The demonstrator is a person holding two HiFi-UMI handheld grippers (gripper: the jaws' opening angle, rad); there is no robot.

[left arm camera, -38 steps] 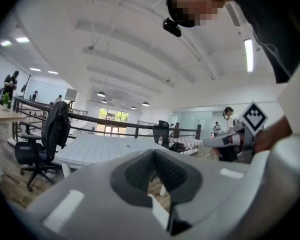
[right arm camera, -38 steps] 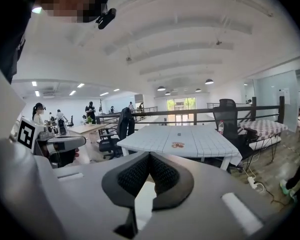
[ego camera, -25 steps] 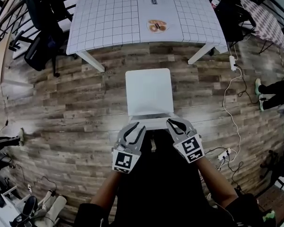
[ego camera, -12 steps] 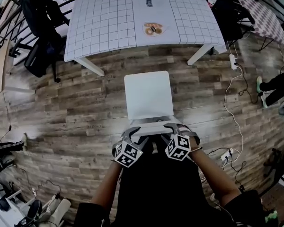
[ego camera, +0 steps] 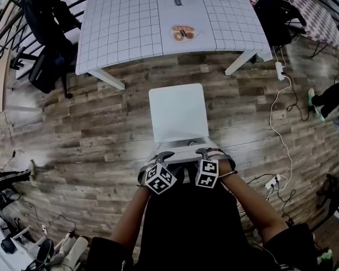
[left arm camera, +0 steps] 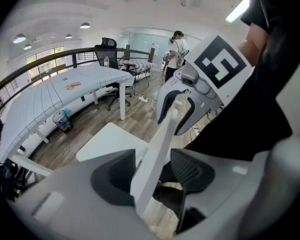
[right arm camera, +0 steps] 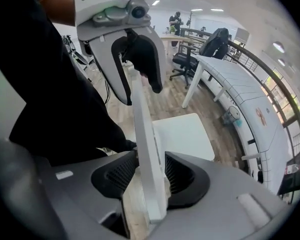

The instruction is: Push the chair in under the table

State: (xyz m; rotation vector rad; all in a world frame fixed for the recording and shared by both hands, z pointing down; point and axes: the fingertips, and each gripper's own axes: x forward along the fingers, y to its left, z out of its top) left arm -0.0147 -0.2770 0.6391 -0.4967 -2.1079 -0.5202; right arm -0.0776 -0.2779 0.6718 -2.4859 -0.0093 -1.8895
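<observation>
The white chair [ego camera: 178, 114] stands on the wood floor a short way out from the gridded white table [ego camera: 130, 27], its seat toward the table. Both grippers point steeply down over the chair's backrest [ego camera: 183, 153], and their jaws are opening. My left gripper [ego camera: 158, 158] straddles the backrest's top edge near its left end. In the left gripper view the backrest [left arm camera: 160, 149] stands between the pads of that gripper [left arm camera: 152, 170], with gaps on both sides. My right gripper [ego camera: 206, 152] straddles the right end. There the backrest [right arm camera: 145, 134] runs close between that gripper's [right arm camera: 147, 171] pads.
A black office chair [ego camera: 45, 38] stands left of the table. A power strip and cables [ego camera: 279, 72] trail over the floor on the right, by someone's feet [ego camera: 327, 100]. A snack packet [ego camera: 185, 33] lies on the table, a bin [left arm camera: 62, 119] stands under it.
Both grippers have dropped from above the chair's back and tipped downward onto its top edge. Their jaws have spread and now straddle the backrest. The chair has not moved.
</observation>
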